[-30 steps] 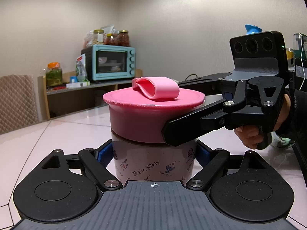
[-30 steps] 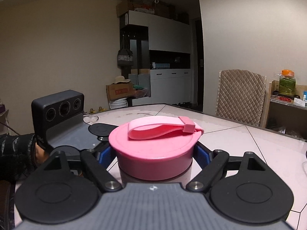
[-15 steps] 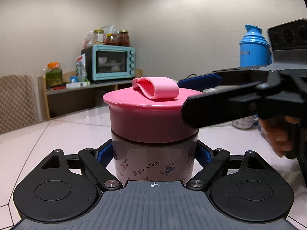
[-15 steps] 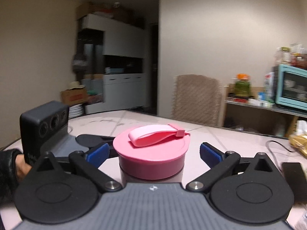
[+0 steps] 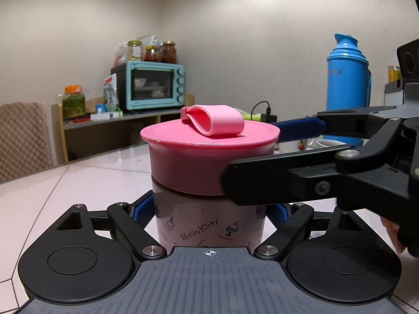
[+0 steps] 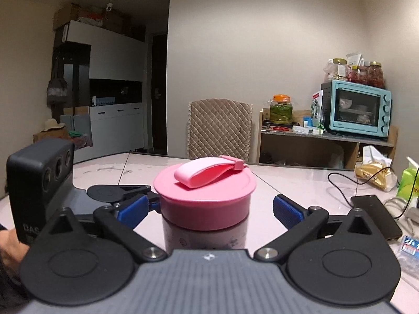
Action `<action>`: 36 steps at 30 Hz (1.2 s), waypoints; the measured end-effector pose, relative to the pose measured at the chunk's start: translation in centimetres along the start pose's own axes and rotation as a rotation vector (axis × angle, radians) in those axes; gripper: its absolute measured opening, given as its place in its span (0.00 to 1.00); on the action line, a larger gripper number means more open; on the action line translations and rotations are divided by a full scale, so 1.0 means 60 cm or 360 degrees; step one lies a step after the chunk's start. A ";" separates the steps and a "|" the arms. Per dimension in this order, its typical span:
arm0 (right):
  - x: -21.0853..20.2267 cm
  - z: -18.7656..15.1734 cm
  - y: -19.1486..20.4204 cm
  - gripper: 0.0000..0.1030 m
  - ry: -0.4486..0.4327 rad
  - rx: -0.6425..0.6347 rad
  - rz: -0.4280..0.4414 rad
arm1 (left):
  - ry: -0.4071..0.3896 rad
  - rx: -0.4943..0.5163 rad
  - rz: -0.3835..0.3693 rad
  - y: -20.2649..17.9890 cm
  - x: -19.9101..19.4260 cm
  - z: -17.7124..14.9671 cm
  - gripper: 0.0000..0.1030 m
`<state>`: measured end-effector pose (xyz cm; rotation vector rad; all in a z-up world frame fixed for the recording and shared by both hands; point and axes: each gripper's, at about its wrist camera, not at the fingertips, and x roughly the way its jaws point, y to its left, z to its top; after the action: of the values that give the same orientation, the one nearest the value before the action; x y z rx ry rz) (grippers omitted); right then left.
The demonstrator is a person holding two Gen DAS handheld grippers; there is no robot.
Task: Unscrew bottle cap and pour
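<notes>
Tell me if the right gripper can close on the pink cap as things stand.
Probably yes. The right gripper is open with a finger either side of the pink cap, gaps showing on both sides and nothing between. The left gripper holds the bottle lower down, below the cap.

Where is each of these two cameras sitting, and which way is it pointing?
Left wrist: on the left gripper, low at table height, facing the cup it clamps, toward the oven; the right gripper and a bit of hand show at right.
Right wrist: on the right gripper, slightly above the pink lid, facing the chair; its fingers stand open beside the lid, and the left gripper shows at left.
Both see the cup, lid, oven and chair.
</notes>
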<state>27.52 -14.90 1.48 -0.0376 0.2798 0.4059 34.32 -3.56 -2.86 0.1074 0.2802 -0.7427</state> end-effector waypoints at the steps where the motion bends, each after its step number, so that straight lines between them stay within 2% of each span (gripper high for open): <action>1: 0.003 -0.001 0.003 0.99 -0.0006 -0.0001 -0.0025 | 0.0000 0.0000 0.0000 0.000 0.000 0.000 0.87; 8: 0.020 -0.004 0.015 0.98 -0.0018 0.0002 -0.0093 | 0.0000 0.0001 0.0001 0.000 0.000 0.000 0.87; 11: 0.022 -0.006 0.017 0.94 -0.0017 0.0015 -0.0105 | 0.0000 0.0001 0.0000 0.000 0.000 0.000 0.87; 17: 0.029 -0.007 0.022 0.93 -0.0009 0.0022 -0.0119 | 0.0000 0.0001 0.0001 0.000 0.000 0.000 0.87; 24: 0.030 -0.009 0.023 0.83 -0.0013 0.0027 -0.0132 | 0.0001 -0.0001 0.0000 0.001 -0.001 0.000 0.87; 30: 0.028 -0.008 0.019 0.83 -0.0012 0.0001 -0.0093 | 0.0001 -0.0002 0.0000 -0.001 -0.003 0.000 0.87; 36: 0.025 -0.006 -0.007 0.82 -0.0007 -0.0063 0.0082 | 0.0000 -0.0002 0.0000 -0.001 -0.004 0.000 0.87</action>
<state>28.92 -14.73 0.68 -0.0681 0.2690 0.4627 34.09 -3.45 -2.80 0.1060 0.2808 -0.7426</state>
